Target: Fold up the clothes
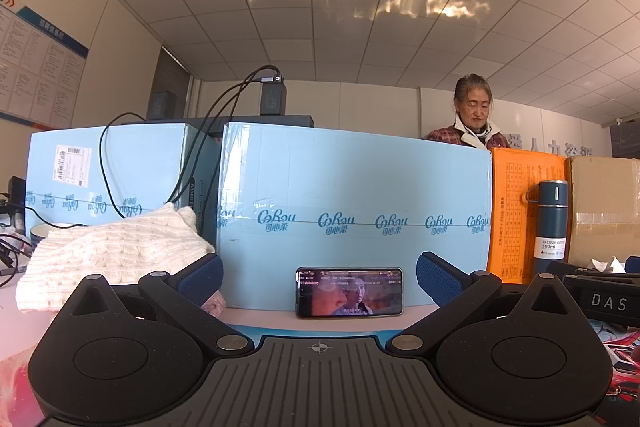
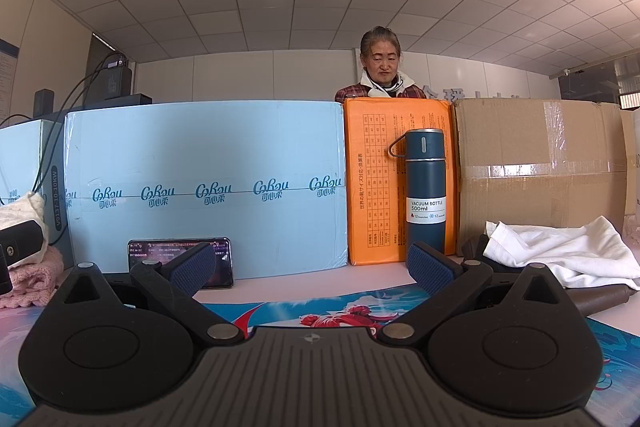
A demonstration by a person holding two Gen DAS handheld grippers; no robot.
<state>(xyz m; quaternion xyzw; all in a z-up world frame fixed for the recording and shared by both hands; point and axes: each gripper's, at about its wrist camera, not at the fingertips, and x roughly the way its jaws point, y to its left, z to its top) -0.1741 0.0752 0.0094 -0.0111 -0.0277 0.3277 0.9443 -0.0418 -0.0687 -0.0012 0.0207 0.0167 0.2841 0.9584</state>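
Observation:
A folded cream knit sweater [image 1: 112, 251] lies at the left of the table, on top of a pink knit garment [image 1: 214, 303]; the cream sweater [image 2: 24, 211] and the pink garment [image 2: 28, 279] also show in the right wrist view. A crumpled white cloth [image 2: 560, 251] lies at the right over a dark brown garment [image 2: 600, 297]. My left gripper [image 1: 320, 277] is open and empty, just right of the sweater. My right gripper [image 2: 312, 265] is open and empty, left of the white cloth.
Light blue cartons [image 1: 352, 211], an orange box [image 2: 396, 183] and a brown carton [image 2: 536, 171] wall the table's far side. A phone [image 1: 349, 293] leans on the blue carton. A blue vacuum bottle [image 2: 425, 195] stands by the orange box. A person [image 2: 380, 71] stands behind. Cables [image 1: 192, 155] hang at left.

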